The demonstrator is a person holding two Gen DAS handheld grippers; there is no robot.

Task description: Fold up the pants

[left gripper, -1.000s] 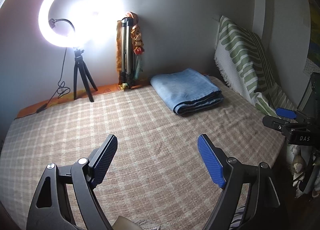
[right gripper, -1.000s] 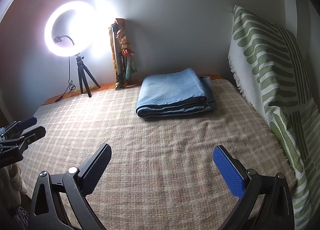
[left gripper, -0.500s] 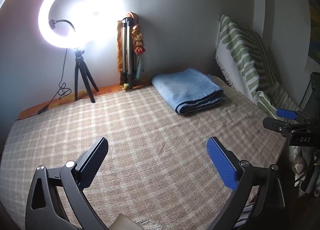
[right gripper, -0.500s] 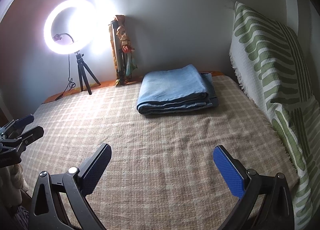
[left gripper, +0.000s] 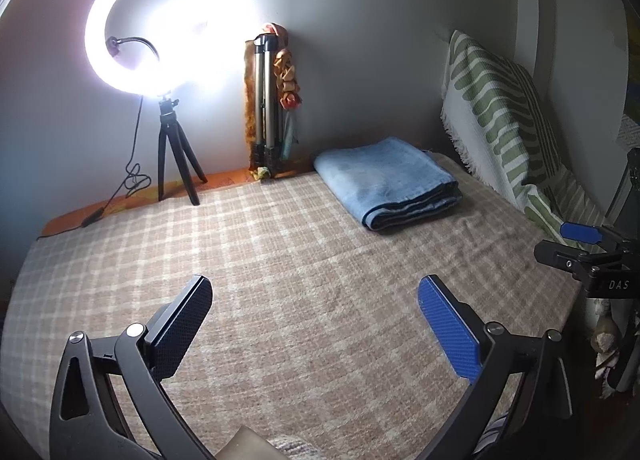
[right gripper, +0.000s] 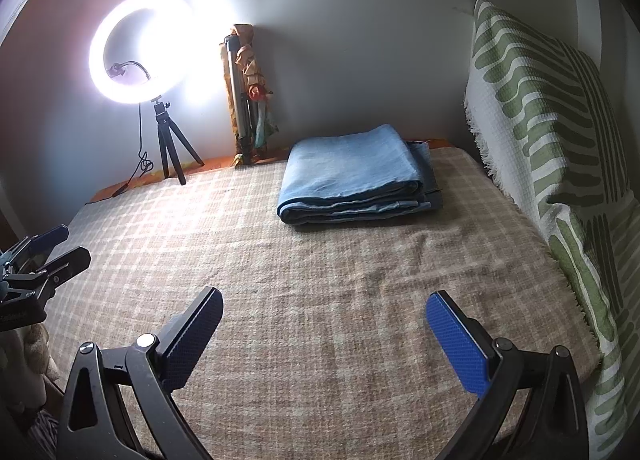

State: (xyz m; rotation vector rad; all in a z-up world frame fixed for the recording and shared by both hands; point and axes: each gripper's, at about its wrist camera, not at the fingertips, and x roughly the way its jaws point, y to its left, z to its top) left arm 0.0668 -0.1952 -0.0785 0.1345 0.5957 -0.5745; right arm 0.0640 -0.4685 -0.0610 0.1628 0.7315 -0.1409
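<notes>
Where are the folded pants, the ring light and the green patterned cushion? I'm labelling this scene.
folded pants (right gripper: 352,167), right wrist view, top layer.
ring light (left gripper: 100,55), left wrist view, glowing ring's left side.
green patterned cushion (right gripper: 532,99), right wrist view, front face.

The blue denim pants (right gripper: 352,173) lie folded in a neat stack at the bed's far end.

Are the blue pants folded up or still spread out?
Folded. The blue pants lie as a neat stacked bundle on the checked blanket, with layered edges showing along the front. Neither claw touches them.
</notes>
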